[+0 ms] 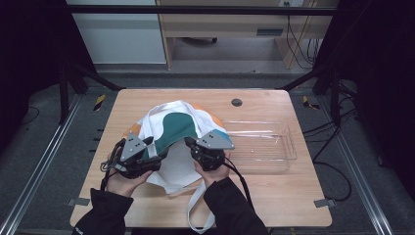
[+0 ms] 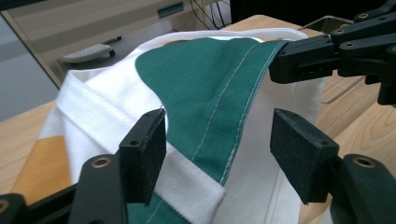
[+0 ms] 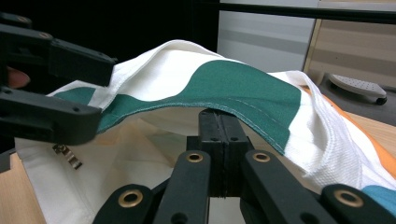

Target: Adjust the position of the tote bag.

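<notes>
A white cloth bag (image 1: 172, 128) with green, orange and teal patches lies in the middle of the table. My right gripper (image 1: 192, 145) is shut on the bag's green hemmed rim (image 3: 243, 105), lifting it; in the right gripper view the black jaws (image 3: 219, 122) meet under the hem. My left gripper (image 1: 157, 152) is at the bag's left side. Its jaws stand wide apart in the left gripper view (image 2: 219, 156); the green hem (image 2: 219, 116) runs between the pads without touching them. The right gripper (image 2: 299, 60) pinches the same rim farther along.
A clear plastic tray (image 1: 289, 143) sits on the wooden table (image 1: 279, 196) to the right of the bag. One white bag strap (image 1: 196, 205) trails over the table's front edge between the person's forearms. A round hole (image 1: 237, 102) is near the far edge.
</notes>
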Action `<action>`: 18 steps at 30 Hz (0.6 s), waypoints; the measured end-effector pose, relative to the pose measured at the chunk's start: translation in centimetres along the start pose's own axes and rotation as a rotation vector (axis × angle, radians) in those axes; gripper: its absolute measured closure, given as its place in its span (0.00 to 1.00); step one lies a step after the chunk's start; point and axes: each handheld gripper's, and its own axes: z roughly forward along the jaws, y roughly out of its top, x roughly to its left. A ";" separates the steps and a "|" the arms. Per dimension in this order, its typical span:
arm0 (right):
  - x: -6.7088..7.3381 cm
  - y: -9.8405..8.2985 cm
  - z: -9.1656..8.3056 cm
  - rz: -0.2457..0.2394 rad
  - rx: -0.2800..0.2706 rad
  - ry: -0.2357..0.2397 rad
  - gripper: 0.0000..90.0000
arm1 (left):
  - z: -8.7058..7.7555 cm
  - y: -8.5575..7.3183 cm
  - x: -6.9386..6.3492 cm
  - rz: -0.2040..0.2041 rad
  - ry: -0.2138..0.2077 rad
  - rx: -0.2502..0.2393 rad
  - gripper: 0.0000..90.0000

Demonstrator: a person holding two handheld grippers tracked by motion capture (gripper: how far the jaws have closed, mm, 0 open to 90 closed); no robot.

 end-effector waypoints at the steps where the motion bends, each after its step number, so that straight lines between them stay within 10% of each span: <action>1: 0.0 0.0 0.0 0.001 0.000 0.000 1.00 | 0.2 0.0 -0.1 0.002 0.001 0.008 0.41; 18: -0.1 0.2 0.0 -0.001 0.006 0.007 1.00 | 2.6 0.1 -0.9 0.036 0.072 0.079 0.68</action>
